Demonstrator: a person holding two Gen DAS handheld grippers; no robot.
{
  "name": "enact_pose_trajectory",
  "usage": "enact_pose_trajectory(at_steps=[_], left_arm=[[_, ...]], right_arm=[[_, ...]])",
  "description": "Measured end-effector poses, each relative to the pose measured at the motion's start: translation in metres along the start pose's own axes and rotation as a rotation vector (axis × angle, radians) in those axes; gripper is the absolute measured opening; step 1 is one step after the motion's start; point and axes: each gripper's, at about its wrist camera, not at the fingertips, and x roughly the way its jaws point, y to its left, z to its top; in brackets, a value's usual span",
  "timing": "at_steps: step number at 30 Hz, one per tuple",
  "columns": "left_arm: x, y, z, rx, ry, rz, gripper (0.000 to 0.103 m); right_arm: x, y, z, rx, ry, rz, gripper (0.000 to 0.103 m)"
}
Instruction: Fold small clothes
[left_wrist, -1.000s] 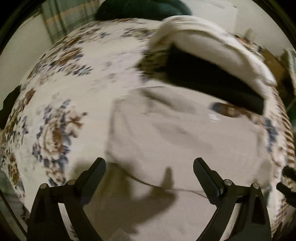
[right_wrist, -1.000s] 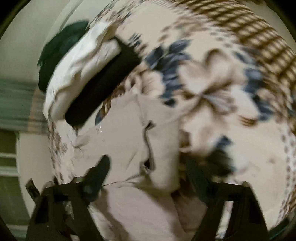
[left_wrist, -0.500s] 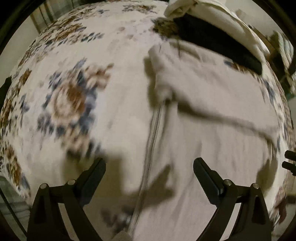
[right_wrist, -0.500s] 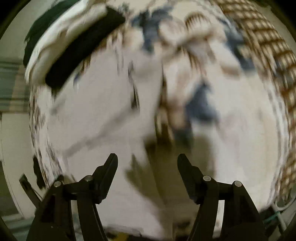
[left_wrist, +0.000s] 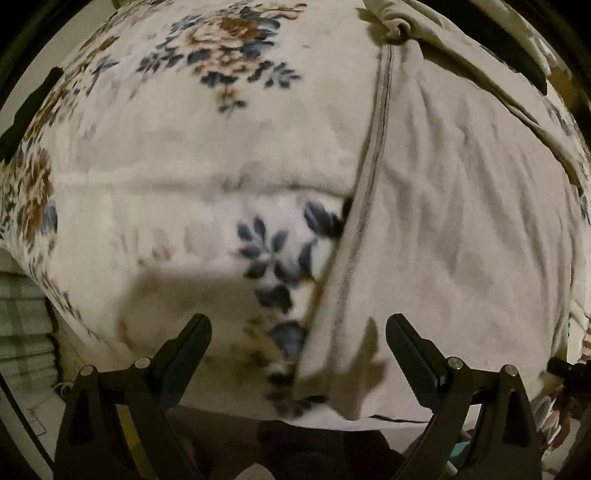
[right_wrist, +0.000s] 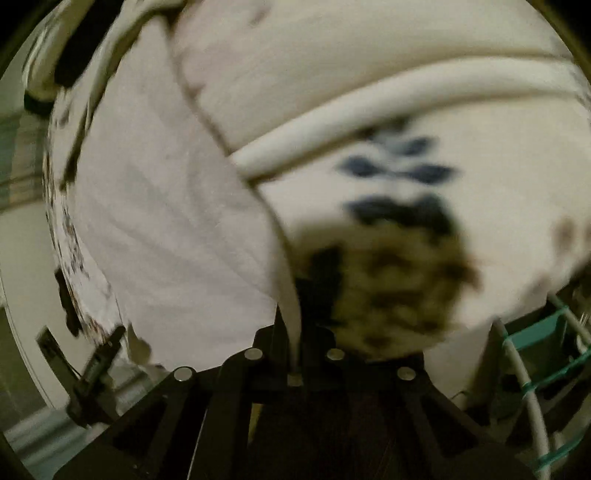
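A pale beige garment (left_wrist: 454, 206) was spread over the right half of the left wrist view, lying on a floral blanket (left_wrist: 207, 155), its stitched hem running from the upper centre down to the lower centre of the frame. In the right wrist view the same garment (right_wrist: 173, 221) filled the left and centre, much blurred, with a rolled edge curving across the upper right. The left gripper (left_wrist: 298, 349) was seen at the bottom of its frame with its fingers spread wide apart, poised over the hem and the blanket beside it, with nothing held between them. The right gripper (right_wrist: 294, 328) was seen at the bottom centre of its frame with its fingers pressed together on a narrow fold of the garment's edge. Blue and brown flowers were printed on the blanket to the left of the garment. A folded pile with a dark band (left_wrist: 517, 59) was seen at the upper right, and teal bars (right_wrist: 543, 332) at the lower right of the right wrist view.
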Motion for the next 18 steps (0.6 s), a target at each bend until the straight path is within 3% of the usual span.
enact_pose_trajectory(at_steps=[2, 4, 5, 6, 7, 8, 9, 10, 13, 14, 15, 16, 17, 18], left_arm=[[0.000, -0.006, -0.004, 0.012, -0.014, -0.013, 0.097], [0.004, -0.008, -0.011, 0.010, -0.017, -0.033, 0.097], [0.005, -0.009, -0.011, 0.004, -0.017, -0.041, 0.097], [0.008, -0.010, -0.012, -0.004, -0.015, -0.051, 0.096], [0.011, -0.012, -0.013, -0.013, -0.013, -0.072, 0.094], [0.013, -0.013, -0.014, -0.016, -0.014, -0.086, 0.089], [0.014, -0.014, -0.014, -0.018, -0.016, -0.096, 0.070], [0.014, -0.017, -0.016, -0.014, -0.017, -0.110, 0.044], [0.008, -0.034, -0.034, 0.031, -0.043, -0.117, 0.015], [0.005, -0.038, -0.038, 0.044, -0.051, -0.117, 0.010], [0.002, -0.042, -0.043, 0.056, -0.056, -0.107, 0.008], [0.001, -0.049, -0.045, 0.059, -0.061, -0.100, 0.006], [-0.002, -0.052, -0.049, 0.055, -0.070, -0.100, 0.005], [-0.003, -0.053, -0.053, 0.046, -0.073, -0.099, 0.005]], right_arm=[[-0.009, -0.007, -0.002, -0.004, -0.007, 0.084, 0.008], [-0.010, -0.011, -0.004, -0.007, 0.013, 0.145, 0.030], [-0.010, -0.010, -0.003, -0.013, 0.016, 0.161, 0.052], [-0.010, -0.011, -0.003, -0.022, 0.013, 0.184, 0.067], [-0.011, -0.015, -0.001, -0.033, 0.004, 0.206, 0.069], [-0.009, -0.018, 0.000, -0.049, 0.008, 0.228, 0.069], [-0.005, -0.021, 0.001, -0.067, 0.028, 0.234, 0.069], [-0.001, -0.021, 0.002, -0.083, 0.044, 0.237, 0.069], [0.010, -0.016, -0.002, -0.157, 0.078, 0.226, 0.069], [0.015, -0.008, -0.002, -0.186, 0.078, 0.210, 0.068], [0.015, -0.008, -0.004, -0.193, 0.072, 0.209, 0.061], [0.015, -0.008, -0.005, -0.190, 0.068, 0.204, 0.050], [0.021, -0.003, -0.005, -0.187, 0.071, 0.195, 0.028], [0.023, -0.002, -0.006, -0.183, 0.078, 0.184, 0.021]])
